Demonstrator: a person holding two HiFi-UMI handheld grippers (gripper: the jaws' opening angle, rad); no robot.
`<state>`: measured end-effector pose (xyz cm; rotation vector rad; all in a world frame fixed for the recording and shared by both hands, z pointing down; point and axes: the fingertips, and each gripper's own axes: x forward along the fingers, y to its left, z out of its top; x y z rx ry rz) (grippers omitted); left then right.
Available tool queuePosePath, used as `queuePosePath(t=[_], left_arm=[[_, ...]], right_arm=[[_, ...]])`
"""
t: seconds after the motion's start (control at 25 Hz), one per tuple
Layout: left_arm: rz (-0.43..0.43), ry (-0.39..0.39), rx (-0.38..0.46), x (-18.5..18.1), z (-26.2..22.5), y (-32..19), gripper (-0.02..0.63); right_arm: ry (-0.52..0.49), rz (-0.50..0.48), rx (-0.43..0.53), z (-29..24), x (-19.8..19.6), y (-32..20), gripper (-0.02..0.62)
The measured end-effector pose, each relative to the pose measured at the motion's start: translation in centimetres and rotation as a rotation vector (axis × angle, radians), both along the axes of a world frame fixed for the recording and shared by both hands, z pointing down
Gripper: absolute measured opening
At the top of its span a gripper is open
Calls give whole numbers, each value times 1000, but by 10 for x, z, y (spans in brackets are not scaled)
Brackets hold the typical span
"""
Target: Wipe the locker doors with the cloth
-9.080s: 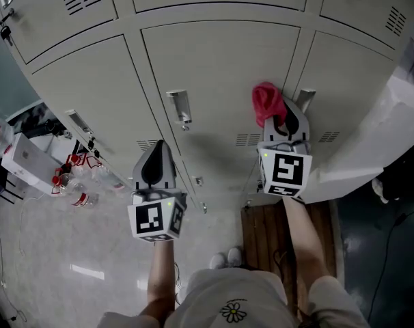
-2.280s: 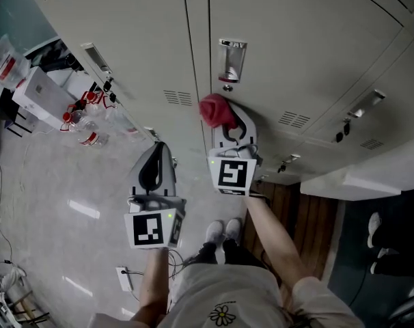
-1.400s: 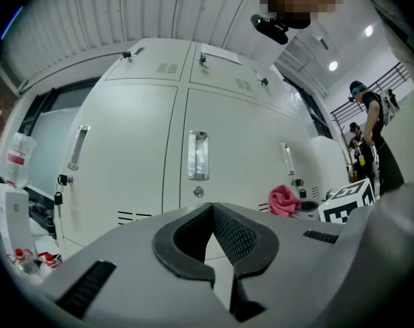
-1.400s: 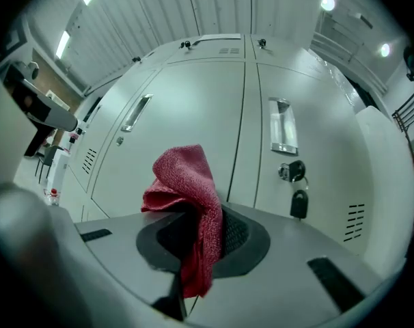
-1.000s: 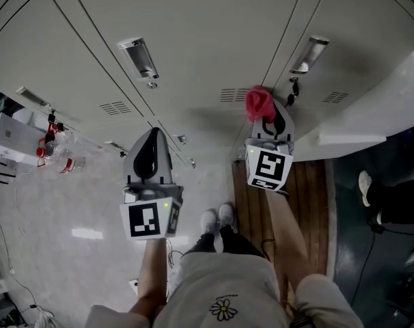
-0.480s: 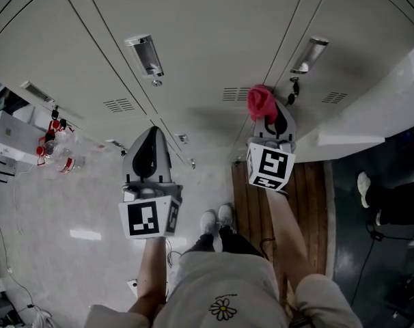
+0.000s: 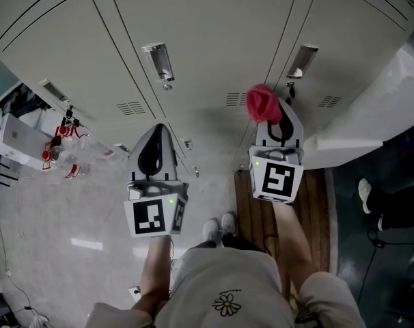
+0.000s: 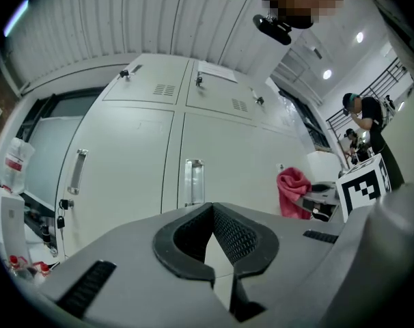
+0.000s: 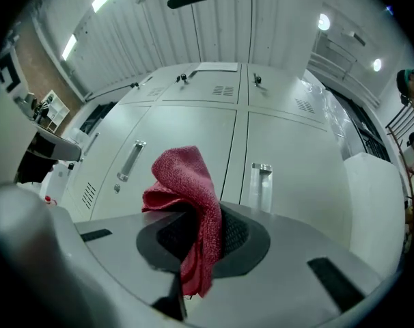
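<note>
The grey locker doors [image 7: 214, 33] fill the upper part of the head view, each with a metal handle [image 7: 158, 61]. My right gripper [image 7: 272, 115] is shut on a red cloth [image 7: 261, 102], which bunches above its jaws in front of the vent slots beside the right-hand handle [image 7: 301, 60]. In the right gripper view the cloth [image 9: 190, 190] hangs clamped between the jaws of the right gripper [image 9: 200, 217]; I cannot tell whether it touches a door. My left gripper [image 7: 152, 152] is shut with nothing in it and points at the lockers [image 8: 173, 156]. The cloth [image 8: 294, 191] shows at its right.
Bottles and boxes [image 7: 60, 159] lie on the floor at the left. A wooden platform [image 7: 258, 193] lies under the right arm, and a white ledge [image 7: 361, 125] juts out at the right. The person's shoes [image 7: 219, 227] are below. People [image 8: 363, 118] stand in the background.
Since nine and two seconds ago the right gripper has carried the cloth across to other doors. Over the last second it stays beside the same handle; only the view has shifted a little.
</note>
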<state>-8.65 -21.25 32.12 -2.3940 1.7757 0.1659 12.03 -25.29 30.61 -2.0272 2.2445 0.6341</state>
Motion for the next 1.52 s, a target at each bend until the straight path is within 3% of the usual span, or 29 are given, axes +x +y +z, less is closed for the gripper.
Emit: queuePosePath(t=[0.16, 0.32, 0.56, 1.52], left_arm=[[-3, -11, 14, 5, -3, 11, 17], [22, 33, 44, 16, -5, 26, 15], [47, 4, 56, 24, 6, 44, 15], [-5, 17, 44, 20, 8, 51, 15]], right_arm=[[-36, -52, -10, -4, -13, 27, 26], [-93, -94, -41, 2, -20, 53, 28], [-163, -130, -125, 35, -31, 81, 28], [-120, -187, -144, 42, -47, 93, 28]])
